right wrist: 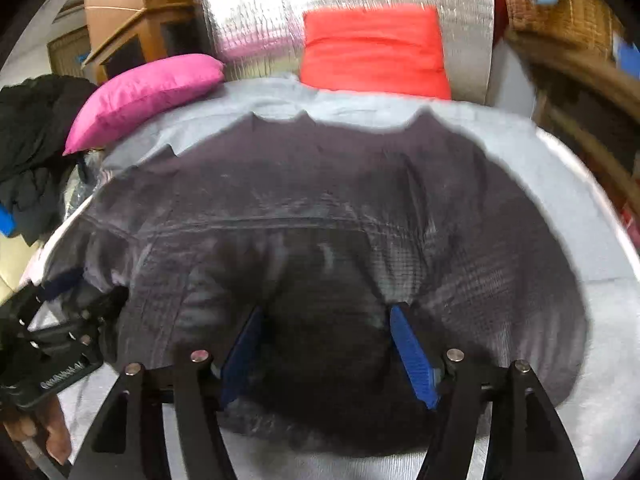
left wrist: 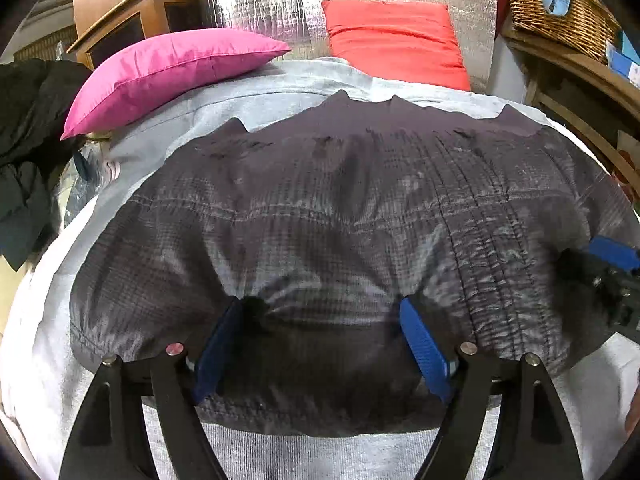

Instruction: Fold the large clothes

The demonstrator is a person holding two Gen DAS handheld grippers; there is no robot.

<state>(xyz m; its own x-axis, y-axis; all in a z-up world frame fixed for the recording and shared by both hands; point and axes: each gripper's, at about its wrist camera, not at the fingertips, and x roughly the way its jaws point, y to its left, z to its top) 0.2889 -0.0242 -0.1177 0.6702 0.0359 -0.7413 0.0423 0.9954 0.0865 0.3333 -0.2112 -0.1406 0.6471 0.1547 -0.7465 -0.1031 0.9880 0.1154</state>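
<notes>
**Both grippers set wide on the near hem of the garment**

A dark grey checked garment lay spread flat on a pale sheet covering the bed, its near hem toward the cameras and its far edge just short of a pink pillow and a red pillow.

The left gripper stood with its jaws well apart, blue pads pressed down into the cloth, which puckered around both tips. Nothing was pinched; the fabric between the pads lay loose. The right gripper stood the same way further along the hem, jaws apart and tips dimpling the cloth, with no fold clamped. That view was blurred, so finer detail of the contact could not be told. Each gripper showed at the edge of the other's view, so the two were near each other along the hem.

The step in hand looked like taking hold of the near hem for the first fold. To do it well, each gripper would probably need to gather a ridge of cloth between its pads before closing, catching both layers and not the sheet beneath. The two grips should sit level with each other so the fold line runs straight. A lopsided hold would likely skew the fold and drag the sheet along.
</notes>
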